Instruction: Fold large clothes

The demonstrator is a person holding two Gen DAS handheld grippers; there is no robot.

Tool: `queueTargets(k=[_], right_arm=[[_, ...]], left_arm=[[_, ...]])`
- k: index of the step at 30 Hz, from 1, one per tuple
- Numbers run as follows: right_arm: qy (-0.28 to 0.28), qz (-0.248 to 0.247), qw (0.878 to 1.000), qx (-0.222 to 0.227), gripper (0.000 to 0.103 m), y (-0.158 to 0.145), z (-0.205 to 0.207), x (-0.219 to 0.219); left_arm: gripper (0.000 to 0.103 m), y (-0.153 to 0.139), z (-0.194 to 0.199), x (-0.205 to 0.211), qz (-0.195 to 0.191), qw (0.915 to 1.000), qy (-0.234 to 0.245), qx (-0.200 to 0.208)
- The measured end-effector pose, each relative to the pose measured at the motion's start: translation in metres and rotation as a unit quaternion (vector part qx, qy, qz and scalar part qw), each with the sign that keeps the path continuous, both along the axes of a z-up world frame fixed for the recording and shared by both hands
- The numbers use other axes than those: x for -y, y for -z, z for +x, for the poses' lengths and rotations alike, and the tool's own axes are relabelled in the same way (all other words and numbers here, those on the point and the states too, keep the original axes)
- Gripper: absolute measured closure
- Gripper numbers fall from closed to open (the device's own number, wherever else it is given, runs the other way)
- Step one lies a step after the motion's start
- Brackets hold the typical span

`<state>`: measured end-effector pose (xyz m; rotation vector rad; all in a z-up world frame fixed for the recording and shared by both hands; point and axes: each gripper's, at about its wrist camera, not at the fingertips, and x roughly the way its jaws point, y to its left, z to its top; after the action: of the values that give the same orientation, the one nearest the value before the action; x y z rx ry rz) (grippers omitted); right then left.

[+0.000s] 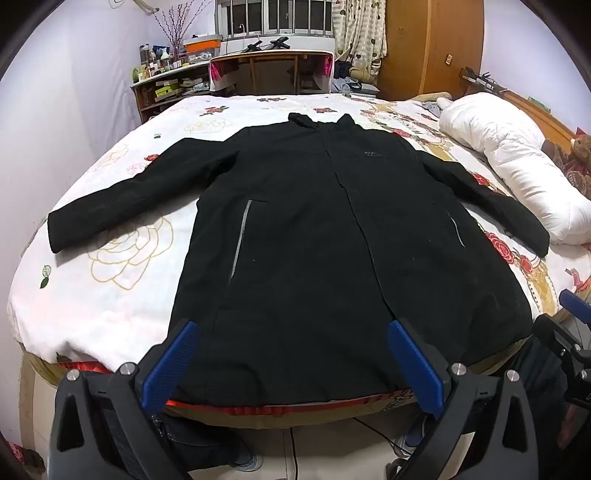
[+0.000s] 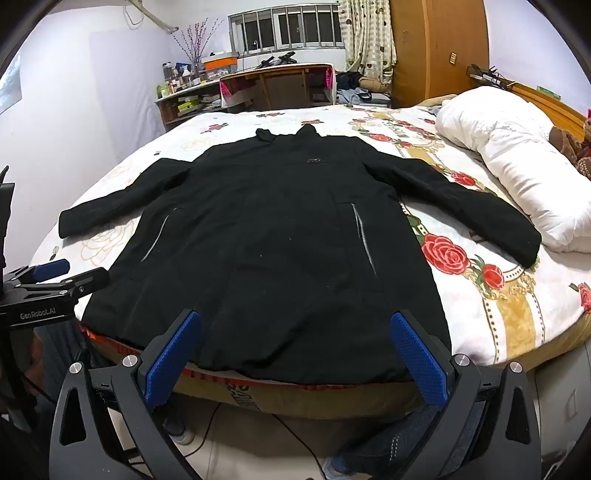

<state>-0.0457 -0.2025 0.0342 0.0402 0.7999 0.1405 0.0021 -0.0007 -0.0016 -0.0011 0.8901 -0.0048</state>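
Left wrist view shows my left gripper (image 1: 291, 363) nearest, jaws spread wide and holding nothing, poised off the foot of the bed (image 1: 110, 302) just short of the coat's hem. Right wrist view shows the same for my right gripper (image 2: 295, 356): jaws wide apart, empty, near the hem's right half. I can see the left gripper at that view's left edge.

Beyond them the coat (image 1: 314, 240) lies flat and face up on the floral sheet (image 2: 491, 295), hem toward me at the bed's edge, collar away, both sleeves spread out and angled down to each side. The right sleeve's cuff lies just beside a white duvet (image 1: 517, 166) bundled along the bed's right side. Past the bed stand a desk (image 1: 271, 74), a cluttered shelf (image 1: 166, 85) and a window (image 2: 288, 27).
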Motion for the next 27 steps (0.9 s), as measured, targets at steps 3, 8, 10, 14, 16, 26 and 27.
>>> queueTargets(k=[3, 8, 10, 14, 16, 26, 27], right_arm=[[0.000, -0.003, 1.000, 0.001, 0.001, 0.000, 0.000, -0.001], [0.000, -0.001, 1.000, 0.001, 0.001, 0.000, 0.000, 0.000], [0.000, -0.005, 1.000, 0.001, 0.001, 0.000, 0.000, -0.002], [0.000, -0.006, 1.000, 0.001, 0.001, 0.000, 0.000, -0.001], [0.000, -0.005, 1.000, 0.000, 0.001, 0.001, 0.000, -0.001], [0.001, -0.006, 1.000, 0.000, 0.001, 0.001, 0.000, 0.000], [0.000, -0.006, 1.000, 0.000, 0.001, 0.001, 0.000, 0.000]], left_arm=[[0.000, 0.001, 0.003, 0.000, -0.003, 1.0000, -0.001, 0.000], [0.000, -0.003, 0.001, 0.000, 0.000, 1.0000, 0.000, 0.003], [0.000, -0.002, 0.000, 0.000, 0.000, 1.0000, 0.000, 0.003], [0.000, -0.002, -0.002, -0.002, 0.000, 1.0000, -0.003, 0.003], [0.000, -0.002, -0.002, -0.002, 0.001, 1.0000, -0.004, 0.002], [0.000, 0.001, -0.002, -0.005, -0.002, 1.0000, -0.004, -0.002], [0.000, 0.001, -0.002, -0.006, -0.003, 1.0000, -0.004, -0.002]])
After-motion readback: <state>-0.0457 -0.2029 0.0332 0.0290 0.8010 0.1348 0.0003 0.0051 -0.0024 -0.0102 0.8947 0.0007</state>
